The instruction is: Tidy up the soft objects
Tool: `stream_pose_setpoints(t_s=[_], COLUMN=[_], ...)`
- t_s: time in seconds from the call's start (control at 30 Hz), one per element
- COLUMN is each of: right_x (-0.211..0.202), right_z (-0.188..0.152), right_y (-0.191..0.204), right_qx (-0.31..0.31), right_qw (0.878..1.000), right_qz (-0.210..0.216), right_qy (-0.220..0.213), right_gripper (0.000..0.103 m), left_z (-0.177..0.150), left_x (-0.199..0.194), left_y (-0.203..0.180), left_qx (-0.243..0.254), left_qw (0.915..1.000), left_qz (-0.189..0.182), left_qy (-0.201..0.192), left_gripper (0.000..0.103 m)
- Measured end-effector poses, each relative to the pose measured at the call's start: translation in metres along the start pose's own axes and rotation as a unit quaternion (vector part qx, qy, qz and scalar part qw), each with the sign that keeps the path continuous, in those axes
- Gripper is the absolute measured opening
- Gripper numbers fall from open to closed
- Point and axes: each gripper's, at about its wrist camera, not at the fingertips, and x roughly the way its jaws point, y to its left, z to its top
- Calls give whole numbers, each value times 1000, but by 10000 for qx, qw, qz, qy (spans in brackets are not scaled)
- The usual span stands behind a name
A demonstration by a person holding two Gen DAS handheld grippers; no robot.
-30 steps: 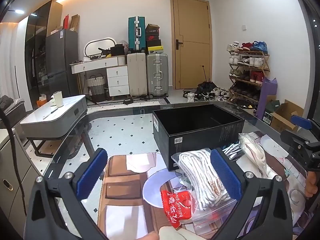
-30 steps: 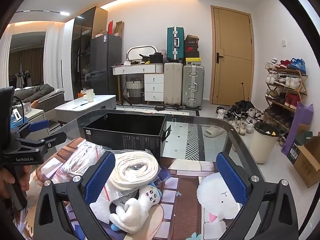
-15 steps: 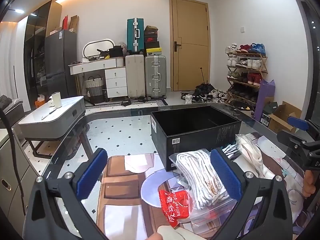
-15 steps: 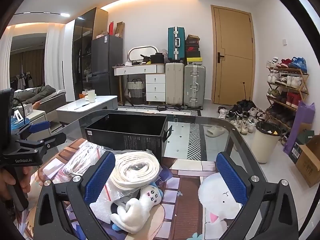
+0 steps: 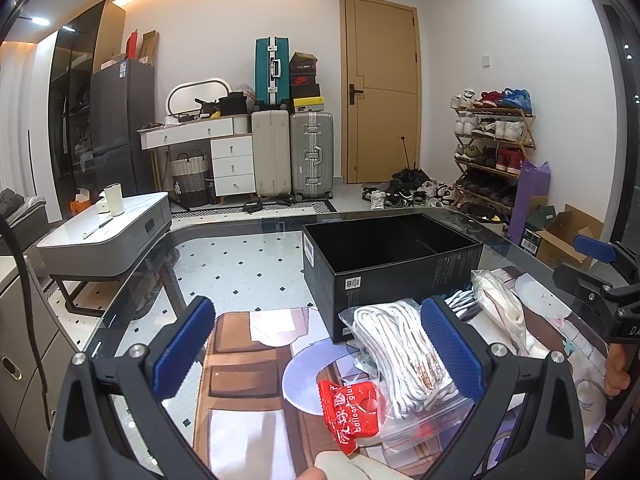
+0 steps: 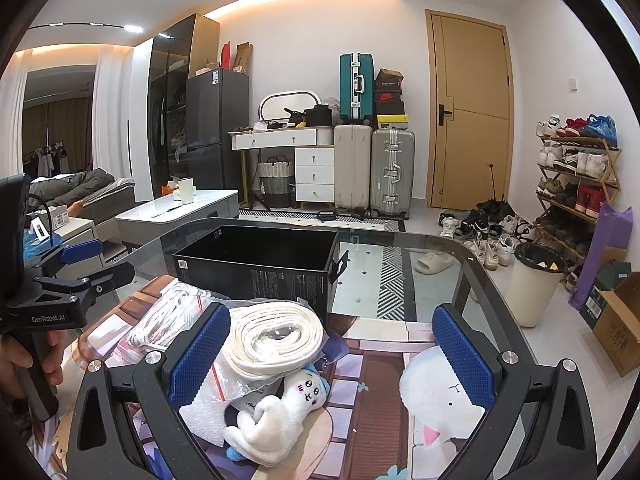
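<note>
One black box [image 5: 392, 268] sits empty beside bagged white cord [image 5: 404, 356].

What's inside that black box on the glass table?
The black box looks empty: only dark inner walls and a divider show. Its floor near the front wall is hidden from both cameras.

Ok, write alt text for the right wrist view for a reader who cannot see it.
An open hand-held gripper hovers over a glass table holding a coiled white strap, a small white plush toy and bagged white cord. An empty black box sits just beyond them, with suitcases and a door behind.
</note>
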Motion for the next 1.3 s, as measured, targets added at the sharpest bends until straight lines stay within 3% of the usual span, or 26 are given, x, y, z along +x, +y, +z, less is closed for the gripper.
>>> stream_pose_setpoints(t_s=[1.3], right_x=[6], right_z=[-1], right_y=[6], right_qx=[-38], right_qw=[9997], right_qz=[141], right_qy=[179], right_gripper=[103], left_z=[0], left_x=[-1], left_y=[-2], left_qx=[9], left_qw=[10000], left_qz=[-78], left_qy=[36], left_gripper=[103])
